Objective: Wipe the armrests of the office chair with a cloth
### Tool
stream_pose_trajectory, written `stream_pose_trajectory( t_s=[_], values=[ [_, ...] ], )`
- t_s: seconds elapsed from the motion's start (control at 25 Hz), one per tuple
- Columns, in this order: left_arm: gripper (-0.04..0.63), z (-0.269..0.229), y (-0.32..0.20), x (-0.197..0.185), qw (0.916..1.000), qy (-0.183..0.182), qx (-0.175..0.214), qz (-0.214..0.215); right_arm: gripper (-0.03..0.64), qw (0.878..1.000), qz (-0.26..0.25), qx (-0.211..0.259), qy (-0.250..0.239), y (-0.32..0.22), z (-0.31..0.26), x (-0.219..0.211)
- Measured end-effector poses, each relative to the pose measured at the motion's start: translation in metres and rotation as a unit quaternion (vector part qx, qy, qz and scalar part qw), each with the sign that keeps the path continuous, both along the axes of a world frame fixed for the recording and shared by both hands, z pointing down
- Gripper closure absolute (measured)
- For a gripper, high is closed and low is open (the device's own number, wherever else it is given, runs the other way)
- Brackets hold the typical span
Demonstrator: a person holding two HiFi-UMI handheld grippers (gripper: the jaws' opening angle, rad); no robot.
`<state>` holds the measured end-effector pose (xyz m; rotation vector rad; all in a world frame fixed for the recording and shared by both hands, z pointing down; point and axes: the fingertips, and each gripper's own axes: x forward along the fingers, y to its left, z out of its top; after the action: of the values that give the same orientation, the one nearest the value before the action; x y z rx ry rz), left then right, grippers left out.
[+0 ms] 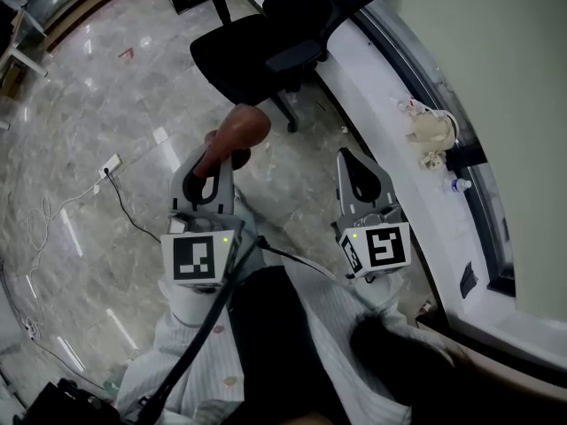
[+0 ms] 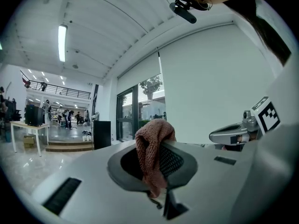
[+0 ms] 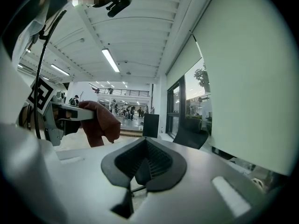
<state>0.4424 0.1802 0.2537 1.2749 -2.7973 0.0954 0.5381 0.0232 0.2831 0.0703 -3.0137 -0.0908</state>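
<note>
Sleeves (image 1: 350,321): pale fabric at 6 o'clock of the head view, one gripper in front of each.
Left gripper (image 1: 215,159): jaws pinched on a reddish-brown cloth (image 1: 236,134); in the left gripper view the fabric bunches above the tips and hangs down across the pads.
Right gripper (image 1: 347,159): jaws pressed together with nothing between them; it sits at 3 o'clock of the left gripper, apart from it.
Cloth position: above the floor, at 6 o'clock of the chair seat and apart from it.
Cable (image 1: 124,206): black, on the marble floor (image 1: 97,78) at 9 o'clock of the left gripper, ending at a white socket block (image 1: 110,164).
Office chair (image 1: 248,56): black, at 12 o'clock beyond both grippers; one armrest (image 1: 297,56) lies on its side toward the white ledge (image 1: 381,87).
Ledge items (image 1: 431,131): small pale objects at 2 o'clock, too small to name.
</note>
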Motion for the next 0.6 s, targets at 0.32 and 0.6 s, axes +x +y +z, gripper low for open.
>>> stream_pose_trajectory(
  t_s=[0.32, 0.6],
  values=[
    [0.56, -0.017, 0.057, -0.214, 0.9995, -0.005, -0.021, -0.021, 0.615, 0.999, 0.012, -0.029, -0.007, 0.021, -0.007, -0.225],
    [0.56, -0.002, 0.106, -0.362, 0.9971, 0.012, -0.02, -0.072, 0.615, 0.999, -0.029, -0.026, 0.009, 0.058, 0.0, -0.382]
  ],
)
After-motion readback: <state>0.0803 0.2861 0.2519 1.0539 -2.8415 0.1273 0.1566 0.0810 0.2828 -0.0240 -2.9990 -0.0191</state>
